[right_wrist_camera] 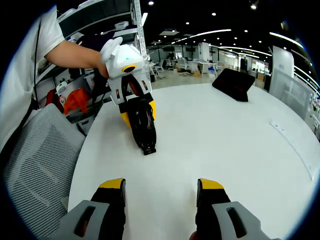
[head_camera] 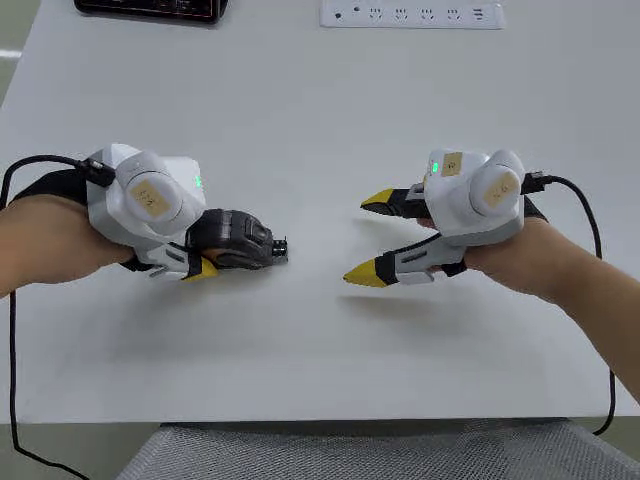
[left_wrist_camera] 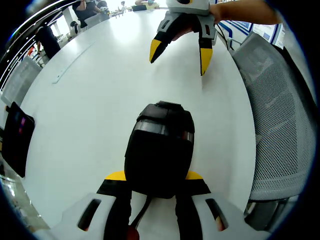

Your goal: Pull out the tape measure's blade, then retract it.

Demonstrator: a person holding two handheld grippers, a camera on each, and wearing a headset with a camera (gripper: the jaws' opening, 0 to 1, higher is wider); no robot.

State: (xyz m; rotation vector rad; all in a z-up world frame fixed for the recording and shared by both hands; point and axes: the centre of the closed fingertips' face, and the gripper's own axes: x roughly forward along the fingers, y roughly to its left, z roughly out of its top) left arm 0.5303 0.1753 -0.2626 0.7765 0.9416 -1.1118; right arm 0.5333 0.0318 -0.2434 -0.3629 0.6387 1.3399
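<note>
I see a black tape measure (head_camera: pixel 238 238) centre left; the left gripper (head_camera: pixel 215 248) and right gripper (head_camera: pixel 370 238) are white with yellow-tipped black jaws; the table (head_camera: pixel 300 110) is white.

Head view above table (head_camera: pixel 300 110), gripper views opposed

No legible text, brand or number: the tan stickers (head_camera: pixel 150 197) and tape measure (head_camera: pixel 236 238) casing (head view) resolve too small.

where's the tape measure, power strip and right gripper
tape measure (head_camera: pixel 235 238), head view, middle of black case
power strip (head_camera: pixel 412 14), head view, white top face
right gripper (head_camera: pixel 357 240), head view, midway between fingertips
</note>
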